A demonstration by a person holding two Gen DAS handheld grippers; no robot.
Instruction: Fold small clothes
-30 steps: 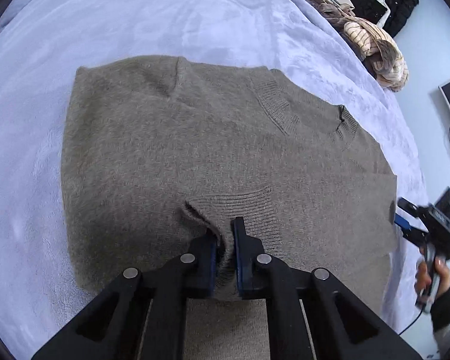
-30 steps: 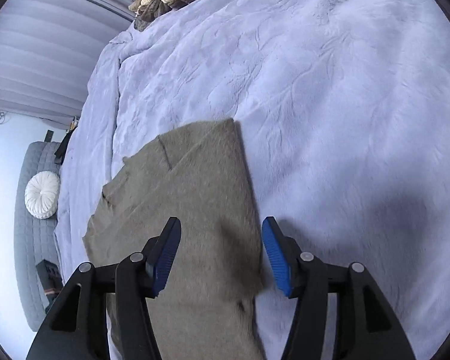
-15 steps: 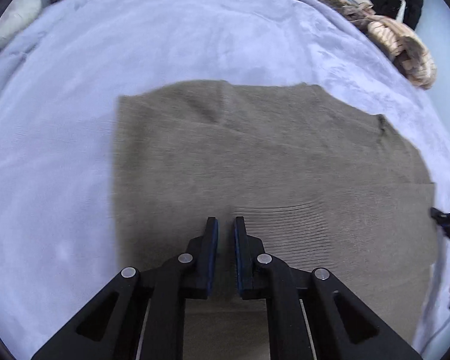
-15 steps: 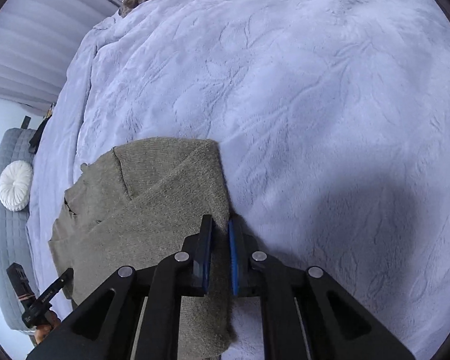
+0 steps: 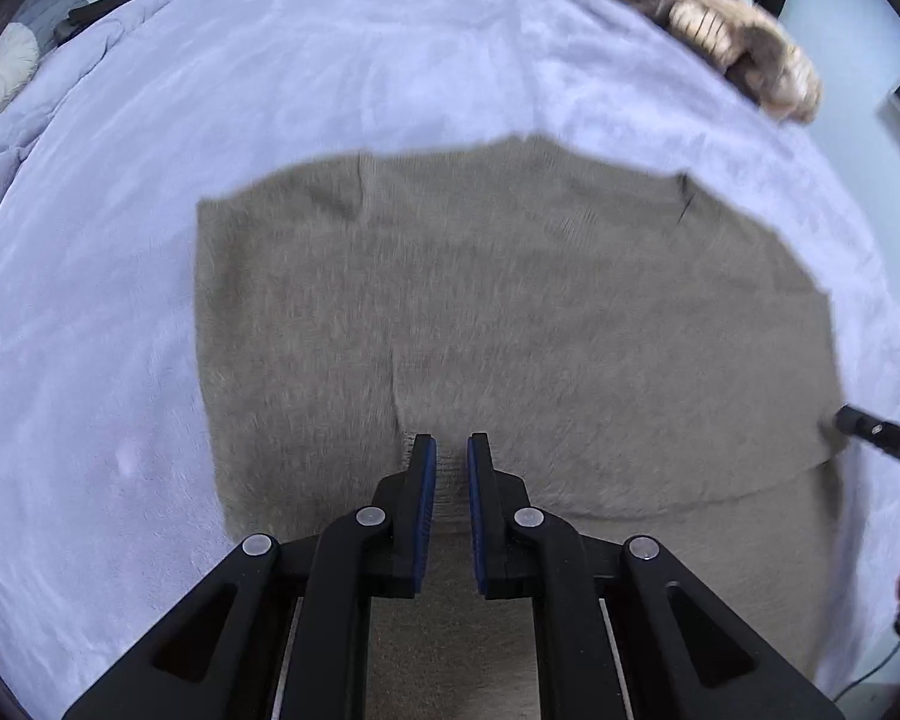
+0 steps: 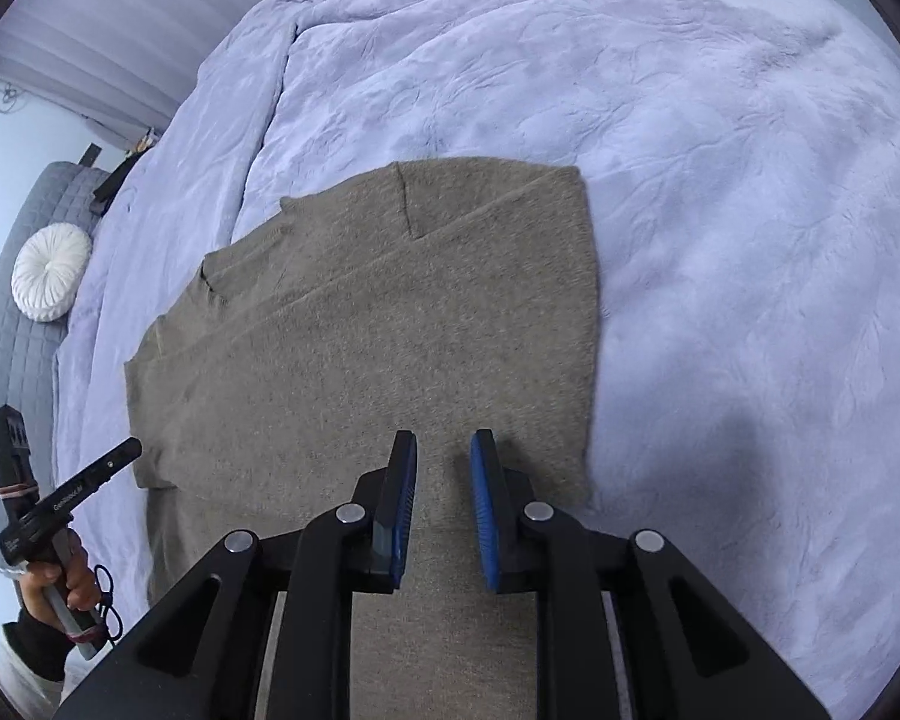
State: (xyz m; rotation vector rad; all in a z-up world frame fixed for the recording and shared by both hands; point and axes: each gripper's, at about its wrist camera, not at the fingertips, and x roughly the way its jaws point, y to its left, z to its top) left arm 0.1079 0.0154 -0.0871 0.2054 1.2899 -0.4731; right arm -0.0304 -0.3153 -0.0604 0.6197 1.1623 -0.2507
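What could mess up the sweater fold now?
The left gripper pinches a pucker of the sweater; pulling away shut could drag the fold crooked. The right gripper has just been opening its jaws, with knit lying loose between them, so the top layer might slip on the soft blanket.

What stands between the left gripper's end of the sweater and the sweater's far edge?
Nothing visible. From the left gripper the sweater lies bare up to its far edge. The clothes pile sits beyond it, at the far side of the blanket, apart from the sweater.
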